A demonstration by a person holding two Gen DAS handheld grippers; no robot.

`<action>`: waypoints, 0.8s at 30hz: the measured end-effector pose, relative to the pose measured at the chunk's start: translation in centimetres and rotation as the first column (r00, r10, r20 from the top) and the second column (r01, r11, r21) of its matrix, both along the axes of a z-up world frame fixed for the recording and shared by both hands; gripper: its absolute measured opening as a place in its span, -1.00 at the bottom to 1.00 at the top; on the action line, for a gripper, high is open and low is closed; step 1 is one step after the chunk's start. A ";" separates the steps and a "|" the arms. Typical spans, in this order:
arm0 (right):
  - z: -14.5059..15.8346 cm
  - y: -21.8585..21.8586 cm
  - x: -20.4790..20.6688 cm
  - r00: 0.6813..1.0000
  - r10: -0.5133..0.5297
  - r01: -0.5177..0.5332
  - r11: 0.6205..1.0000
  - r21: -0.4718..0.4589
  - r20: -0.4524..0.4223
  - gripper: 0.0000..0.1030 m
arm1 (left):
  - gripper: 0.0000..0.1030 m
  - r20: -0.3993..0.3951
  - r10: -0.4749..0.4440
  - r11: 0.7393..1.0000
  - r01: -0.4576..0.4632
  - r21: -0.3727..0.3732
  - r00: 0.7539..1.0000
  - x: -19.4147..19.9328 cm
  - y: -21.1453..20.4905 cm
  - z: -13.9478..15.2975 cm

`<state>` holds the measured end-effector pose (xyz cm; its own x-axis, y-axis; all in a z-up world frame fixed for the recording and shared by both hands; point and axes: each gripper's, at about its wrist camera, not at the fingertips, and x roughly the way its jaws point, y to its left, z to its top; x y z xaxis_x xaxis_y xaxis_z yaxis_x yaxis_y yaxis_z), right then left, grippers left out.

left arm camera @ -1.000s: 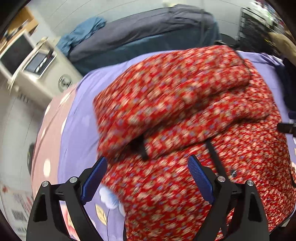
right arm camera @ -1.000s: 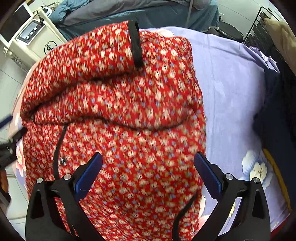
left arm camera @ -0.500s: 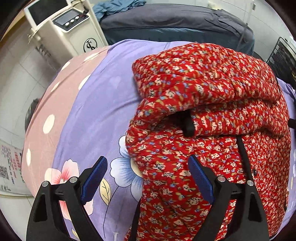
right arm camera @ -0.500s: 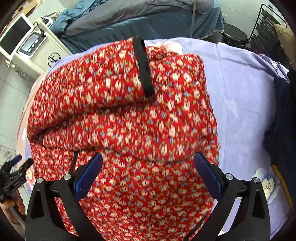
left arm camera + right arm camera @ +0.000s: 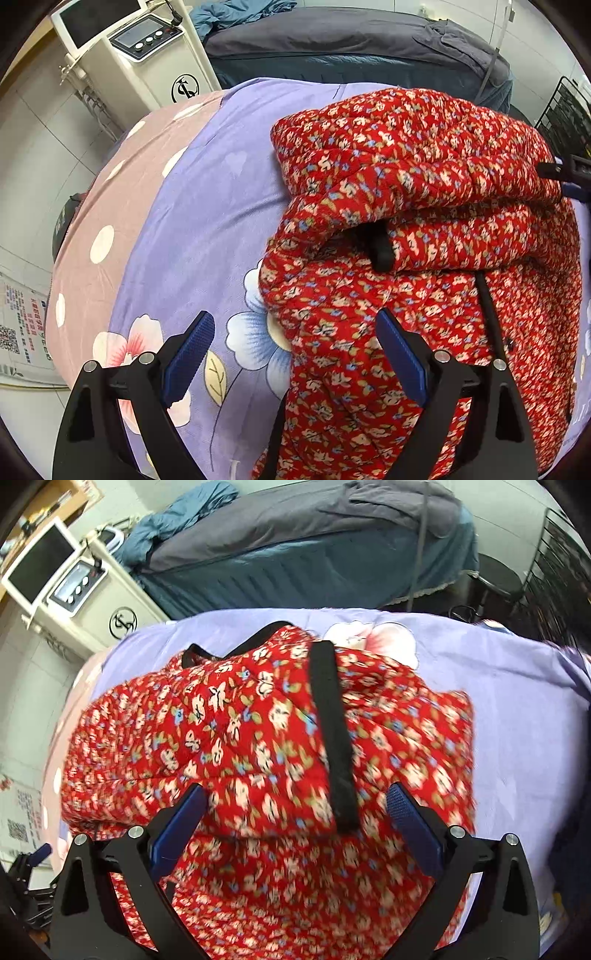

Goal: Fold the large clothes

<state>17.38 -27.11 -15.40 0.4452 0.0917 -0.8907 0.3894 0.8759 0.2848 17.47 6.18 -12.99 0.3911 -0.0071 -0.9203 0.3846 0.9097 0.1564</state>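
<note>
A red quilted floral garment [image 5: 424,206] with black trim lies folded in layers on a purple flowered bedsheet [image 5: 207,206]. It also shows in the right wrist view [image 5: 236,746], with a black cuff band [image 5: 332,734] on top. My left gripper [image 5: 295,339] is open and empty above the garment's left edge, one finger over the sheet, one over the cloth. My right gripper [image 5: 295,812] is open and empty, hovering over the folded top layer. Its tip also shows at the right edge of the left wrist view [image 5: 569,173].
A white machine with a screen [image 5: 147,55] stands beyond the bed's far left corner. A second bed with grey and teal covers [image 5: 351,44] lies behind. A black wire rack [image 5: 565,114] is at the far right. Dark clothing [image 5: 576,849] lies on the sheet's right side.
Both grippers stay open. The left view has swung left, showing more bare sheet. The right gripper has moved forward and lower over the folded top layer.
</note>
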 end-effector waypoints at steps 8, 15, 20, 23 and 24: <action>2.3 2.0 -2.4 0.998 0.009 -0.017 0.992 0.124 0.062 -0.81 | 0.68 -0.015 0.023 1.000 -0.024 -0.014 1.000 -0.2 1.2 -0.1; 4.8 2.5 -9.0 0.996 0.050 -0.059 0.993 0.107 0.079 -0.86 | 0.68 0.032 0.000 0.998 0.002 -0.060 0.999 1.0 0.0 2.6; 1.8 2.9 -11.7 0.999 0.048 -0.047 0.994 0.099 -0.013 -0.86 | 0.68 0.039 -0.042 0.998 0.044 -0.052 0.998 1.3 -1.8 2.8; 0.1 3.6 -11.8 0.998 0.026 -0.020 0.994 0.107 -0.057 -0.85 | 0.68 0.031 -0.070 0.996 0.072 -0.047 0.997 0.9 -2.8 2.5; -0.3 3.7 -11.9 0.998 0.017 -0.009 0.993 0.117 -0.064 -0.85 | 0.68 0.030 -0.081 0.996 0.082 -0.043 0.996 0.7 -3.0 2.3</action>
<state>5.49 -23.45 -15.70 0.3845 0.2019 -0.9008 0.3992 0.8435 0.3595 18.17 3.16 -10.67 0.4136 -0.0802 -0.9069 0.4539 0.8816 0.1291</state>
